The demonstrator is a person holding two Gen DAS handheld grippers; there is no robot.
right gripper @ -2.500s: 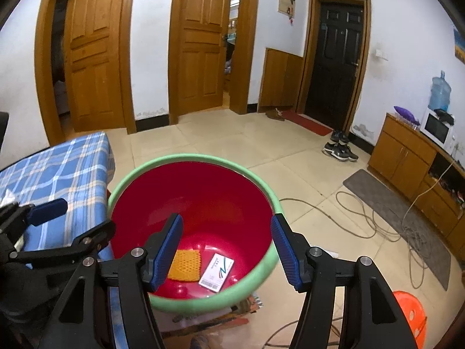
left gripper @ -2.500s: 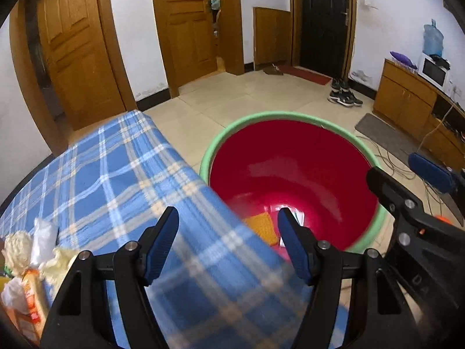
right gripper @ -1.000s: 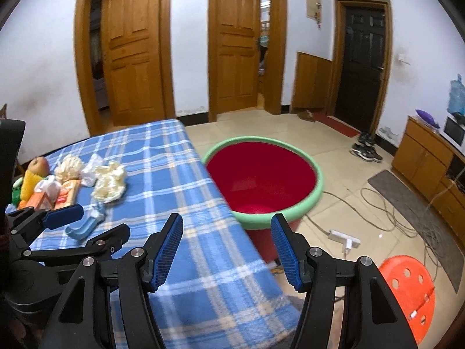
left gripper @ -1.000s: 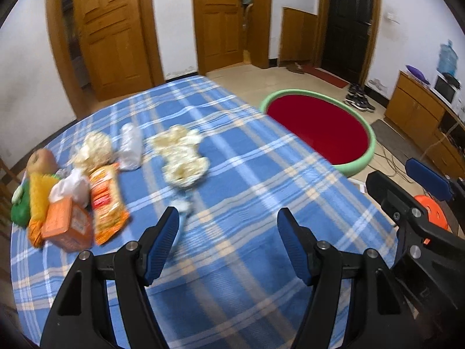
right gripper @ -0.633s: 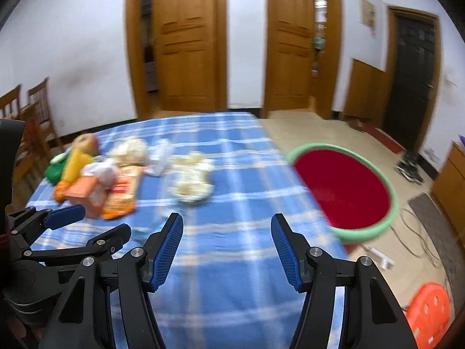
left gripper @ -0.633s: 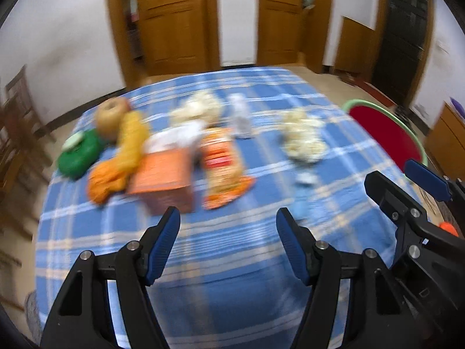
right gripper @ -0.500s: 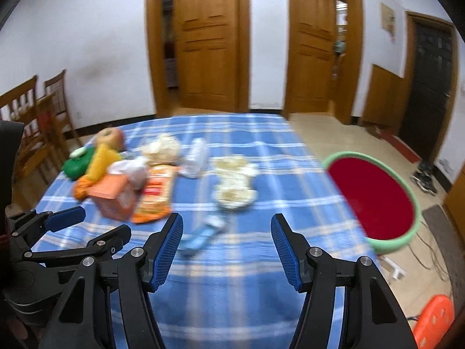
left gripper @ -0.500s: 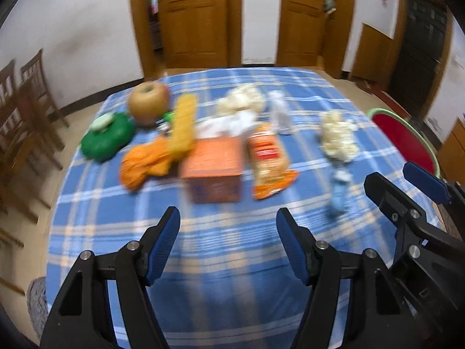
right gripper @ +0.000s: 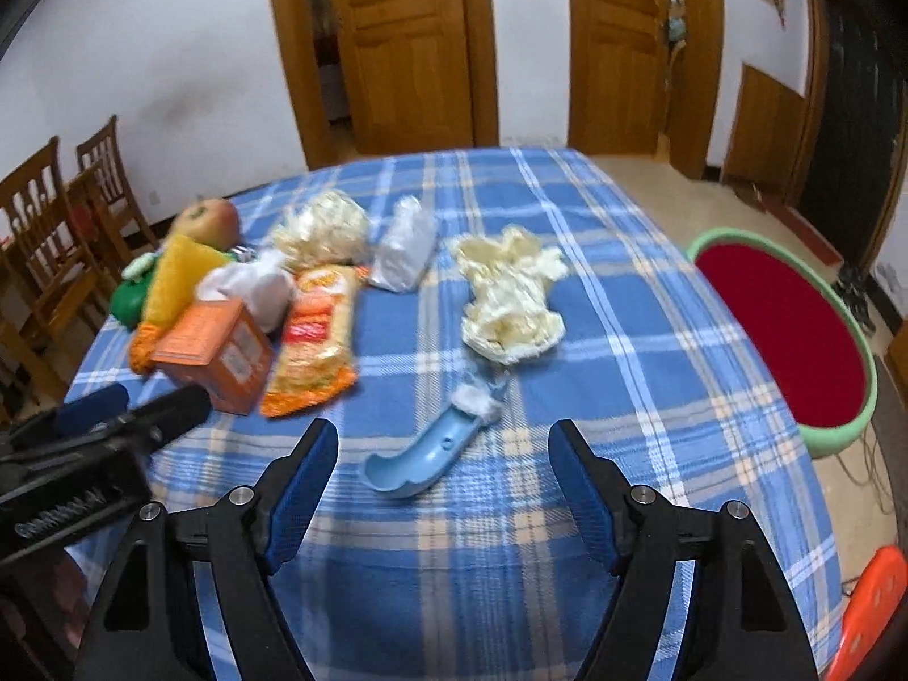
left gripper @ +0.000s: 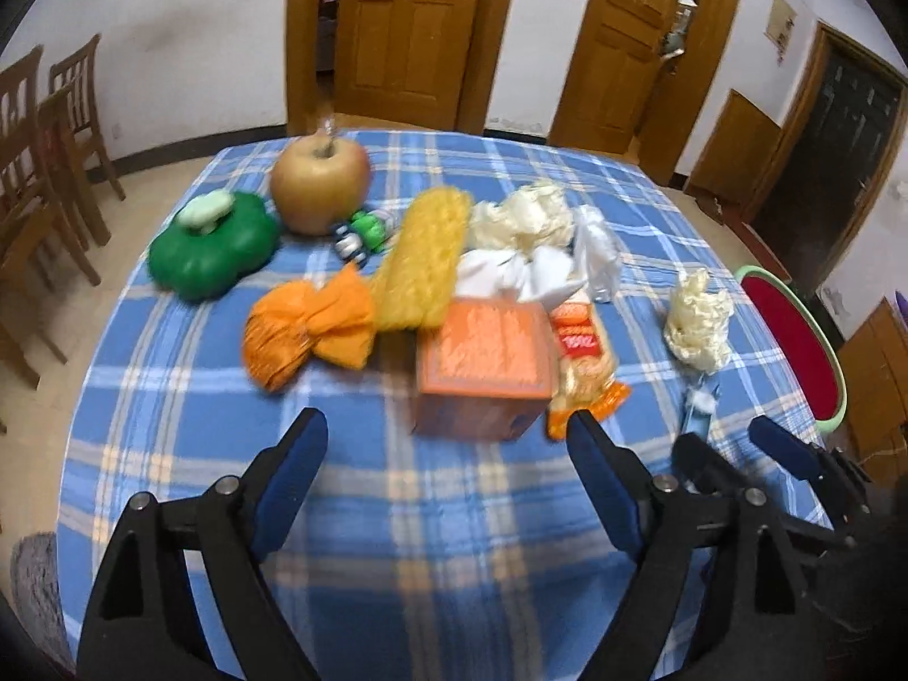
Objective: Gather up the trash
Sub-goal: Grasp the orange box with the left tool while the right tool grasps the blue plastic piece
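A blue plaid table (left gripper: 397, 539) carries the litter. In the left wrist view an orange tissue box (left gripper: 485, 363) sits just beyond my left gripper (left gripper: 445, 448), whose jaws are opening with nothing between them. An orange snack wrapper (left gripper: 581, 363) lies right of the box, and crumpled cream paper (left gripper: 698, 318) further right. In the right wrist view a curved blue plastic piece (right gripper: 423, 454) lies on the cloth just ahead of my right gripper (right gripper: 442, 437), untouched; these jaws are opening too. Behind it lie cream paper (right gripper: 511, 301), a clear plastic bag (right gripper: 406, 252) and the wrapper (right gripper: 315, 340).
A red basin with a green rim (right gripper: 786, 335) stands off the table's right edge. An apple (left gripper: 320, 187), a green pumpkin toy (left gripper: 213, 247), a yellow corn toy (left gripper: 423, 258) and an orange bundle (left gripper: 306, 335) crowd the far left. Wooden chairs (left gripper: 40, 170) stand left.
Both views have swung from the red basin leftward onto the cluttered table, and the items now look nearer. Both pairs of jaws stand wider than half a second ago.
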